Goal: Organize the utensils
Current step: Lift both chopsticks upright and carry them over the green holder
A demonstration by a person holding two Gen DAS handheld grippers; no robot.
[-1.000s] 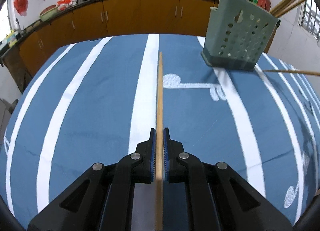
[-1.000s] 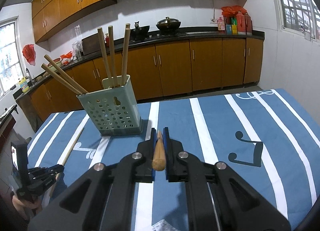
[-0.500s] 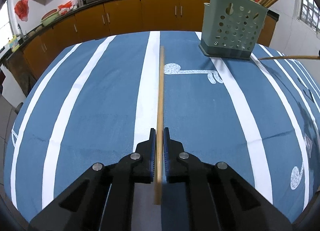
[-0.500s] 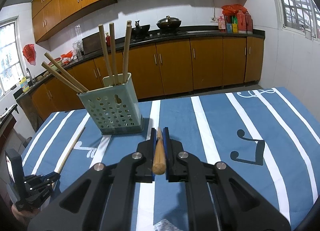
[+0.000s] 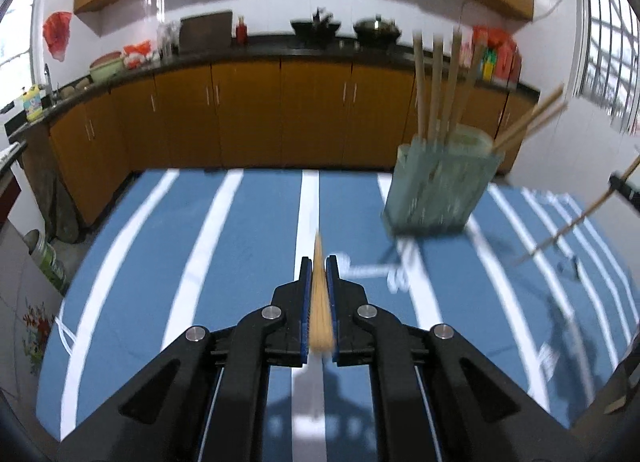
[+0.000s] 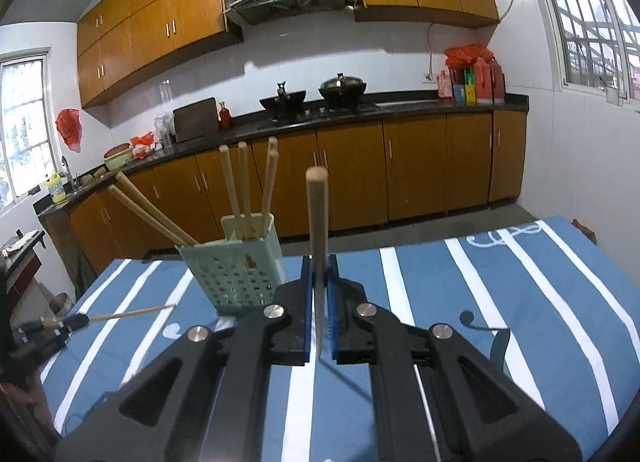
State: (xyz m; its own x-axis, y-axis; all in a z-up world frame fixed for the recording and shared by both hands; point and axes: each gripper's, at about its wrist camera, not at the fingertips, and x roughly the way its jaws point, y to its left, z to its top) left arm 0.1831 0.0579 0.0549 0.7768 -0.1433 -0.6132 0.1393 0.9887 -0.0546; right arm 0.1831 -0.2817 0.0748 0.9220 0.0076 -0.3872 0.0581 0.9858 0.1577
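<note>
My left gripper point(image 5: 319, 262) is shut on a wooden chopstick point(image 5: 319, 294) that points forward, above the blue striped tablecloth. The pale green perforated holder point(image 5: 438, 186) with several chopsticks stands ahead to its right, blurred by motion. My right gripper point(image 6: 319, 260) is shut on another wooden chopstick point(image 6: 317, 222), held nearly upright with its thick end up. The holder point(image 6: 234, 264) stands just left of it. In the right wrist view the left gripper point(image 6: 52, 328) shows at the far left with its chopstick point(image 6: 132, 312).
The table point(image 6: 520, 302) wears a blue cloth with white stripes. Orange kitchen cabinets point(image 6: 400, 170) and a dark counter with woks point(image 6: 312, 100) run behind it. The right gripper's chopstick point(image 5: 576, 218) shows at the right edge of the left wrist view.
Both grippers lifted and tilted up. The left chopstick left the cloth and now points forward. The right chopstick swung up to nearly upright. The left view is motion-blurred.
</note>
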